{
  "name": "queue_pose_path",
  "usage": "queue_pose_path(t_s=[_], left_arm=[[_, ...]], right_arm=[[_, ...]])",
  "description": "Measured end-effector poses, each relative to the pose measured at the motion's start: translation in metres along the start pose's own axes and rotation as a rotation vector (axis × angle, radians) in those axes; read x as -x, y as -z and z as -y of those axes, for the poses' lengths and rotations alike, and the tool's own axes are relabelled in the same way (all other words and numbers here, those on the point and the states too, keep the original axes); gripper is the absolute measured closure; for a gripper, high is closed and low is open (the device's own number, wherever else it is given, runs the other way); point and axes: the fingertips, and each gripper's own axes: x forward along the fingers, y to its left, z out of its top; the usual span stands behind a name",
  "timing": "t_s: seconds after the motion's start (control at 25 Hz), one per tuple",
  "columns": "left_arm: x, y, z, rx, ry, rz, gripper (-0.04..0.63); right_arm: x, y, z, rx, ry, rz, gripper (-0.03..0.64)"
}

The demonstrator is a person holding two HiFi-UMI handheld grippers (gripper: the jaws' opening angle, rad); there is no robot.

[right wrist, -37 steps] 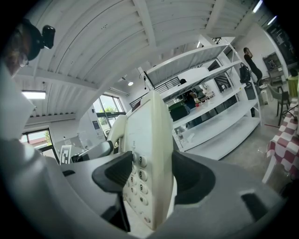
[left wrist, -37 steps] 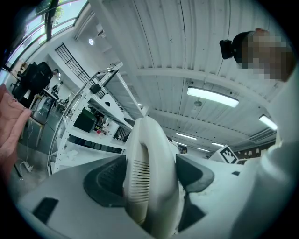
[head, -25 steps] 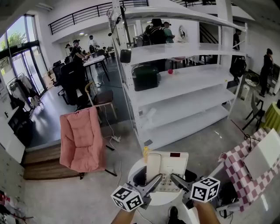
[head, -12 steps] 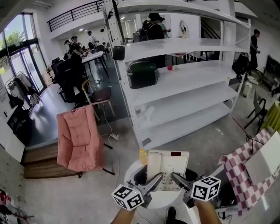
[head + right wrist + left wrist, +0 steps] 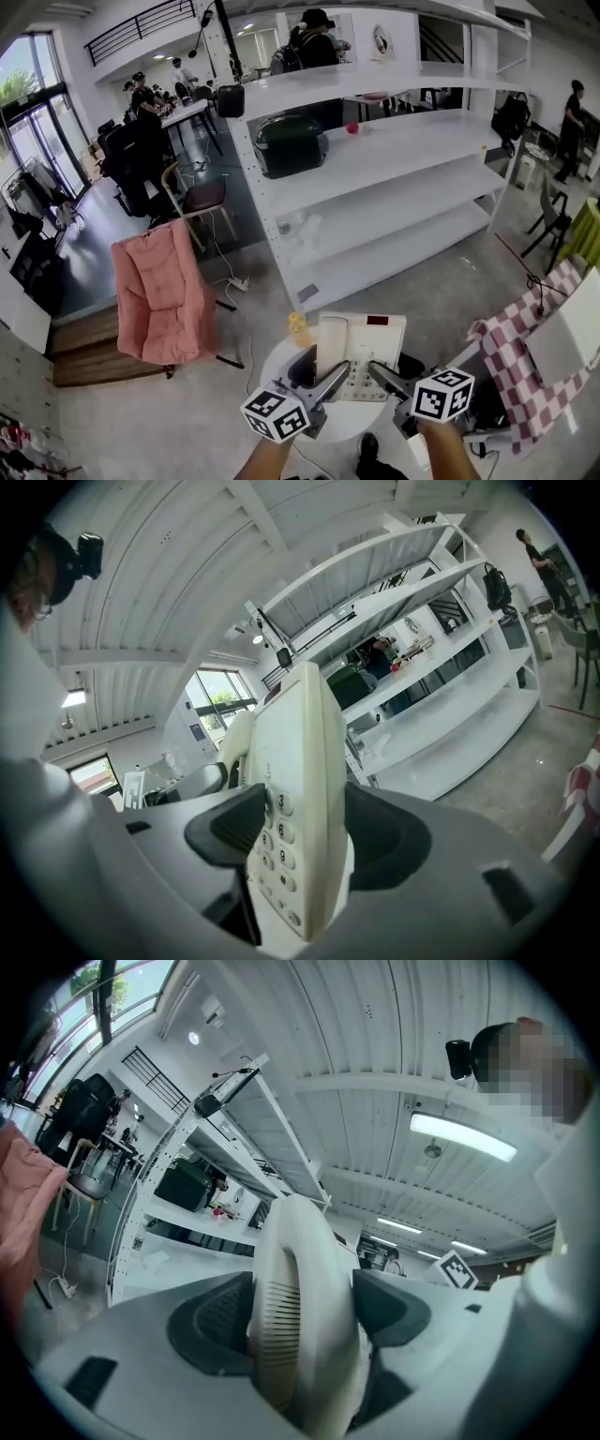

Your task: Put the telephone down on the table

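A cream-white desk telephone (image 5: 358, 354) with keypad and handset hangs in the air above a small round white table (image 5: 352, 424), held from both sides. My left gripper (image 5: 330, 382) is shut on its handset side; in the left gripper view the ribbed handset (image 5: 298, 1330) fills the gap between the dark pads. My right gripper (image 5: 379, 376) is shut on the keypad side; in the right gripper view the telephone body (image 5: 295, 827) with its number keys stands edge-on between the pads.
A tall white shelf rack (image 5: 375, 178) stands ahead with a dark case (image 5: 289, 142) on it. A pink folding chair (image 5: 159, 291) is at the left, a chequered cloth (image 5: 525, 375) at the right. A yellow object (image 5: 298, 325) sits near the table's far edge. People stand in the background.
The view has drifted left and slightly up; the telephone stays held between both grippers in about the same place over the round table.
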Motion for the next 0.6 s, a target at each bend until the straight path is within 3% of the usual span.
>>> queue_pose_path(t_s=[0.6], left_arm=[[-0.036,0.033,-0.034,0.045,-0.015,-0.063,0.268]], right_arm=[[-0.024,0.015,0.05,-0.064,0.02,-0.039,0.37]])
